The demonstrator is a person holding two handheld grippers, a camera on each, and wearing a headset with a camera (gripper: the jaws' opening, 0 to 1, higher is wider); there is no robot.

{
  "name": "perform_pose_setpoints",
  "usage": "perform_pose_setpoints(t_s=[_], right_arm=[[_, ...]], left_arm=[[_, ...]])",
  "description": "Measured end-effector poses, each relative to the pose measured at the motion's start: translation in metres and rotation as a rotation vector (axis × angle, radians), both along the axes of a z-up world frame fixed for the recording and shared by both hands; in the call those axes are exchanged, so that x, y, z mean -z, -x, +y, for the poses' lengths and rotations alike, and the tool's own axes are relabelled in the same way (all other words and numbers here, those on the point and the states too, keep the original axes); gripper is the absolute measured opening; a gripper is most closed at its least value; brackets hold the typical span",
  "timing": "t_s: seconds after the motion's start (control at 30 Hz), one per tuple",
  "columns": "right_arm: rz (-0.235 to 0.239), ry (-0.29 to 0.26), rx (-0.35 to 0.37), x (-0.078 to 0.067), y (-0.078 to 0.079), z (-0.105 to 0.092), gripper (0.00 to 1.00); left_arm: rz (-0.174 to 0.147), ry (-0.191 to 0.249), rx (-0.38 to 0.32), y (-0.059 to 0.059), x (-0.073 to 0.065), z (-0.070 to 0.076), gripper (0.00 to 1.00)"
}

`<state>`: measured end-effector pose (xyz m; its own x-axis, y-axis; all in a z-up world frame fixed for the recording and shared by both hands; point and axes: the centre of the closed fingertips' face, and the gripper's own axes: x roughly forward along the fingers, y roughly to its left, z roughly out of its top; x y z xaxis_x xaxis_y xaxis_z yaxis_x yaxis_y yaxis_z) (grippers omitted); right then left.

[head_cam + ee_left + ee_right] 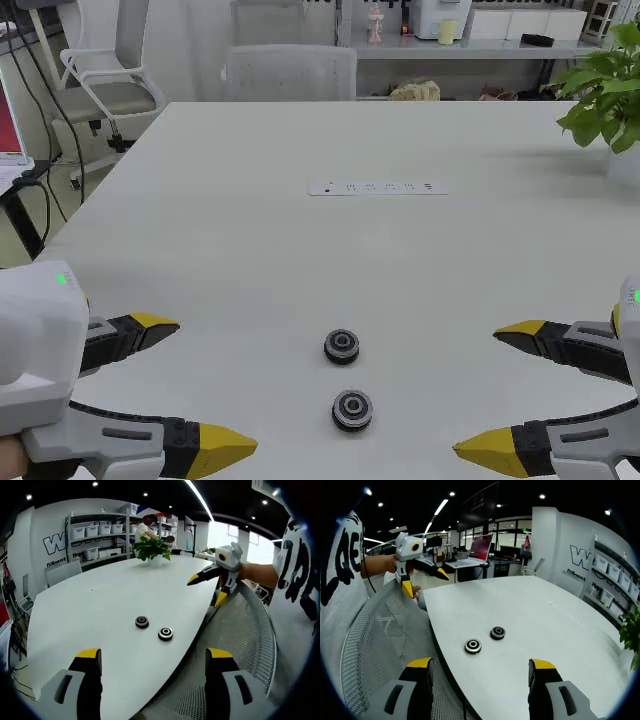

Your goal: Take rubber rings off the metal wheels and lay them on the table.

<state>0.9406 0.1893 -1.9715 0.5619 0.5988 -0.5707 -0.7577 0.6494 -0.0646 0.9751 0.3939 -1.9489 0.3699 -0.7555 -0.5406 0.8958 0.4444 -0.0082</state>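
Hovering with jaws spread, left gripper (pixel 212 382) at nine o'clock and right gripper (pixel 478 390) at three flank the far wheel (pixel 342 346) and near wheel (pixel 352 410).

A wide white counter (pixel 250 260) carries a power strip (pixel 377 187). A grey chair (pixel 290 72) stands at its far edge and a leafy plant (pixel 603 95) at the right. Shelves of bins (pixel 95 532) line the wall under ceiling spotlights (pixel 452 494).

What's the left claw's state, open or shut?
Open: the left claw has its yellow-tipped jaws wide apart, gripping nothing.
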Motion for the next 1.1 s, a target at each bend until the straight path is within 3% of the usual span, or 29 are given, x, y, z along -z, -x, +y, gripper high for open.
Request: perform_pose_setpoints(t_s=[1.1], right_arm=[[0.006,0.009,0.01,0.004,-0.012,-0.005,0.76]], left_arm=[[0.013,-0.006,0.012,-0.011,0.007,-0.003,0.82]])
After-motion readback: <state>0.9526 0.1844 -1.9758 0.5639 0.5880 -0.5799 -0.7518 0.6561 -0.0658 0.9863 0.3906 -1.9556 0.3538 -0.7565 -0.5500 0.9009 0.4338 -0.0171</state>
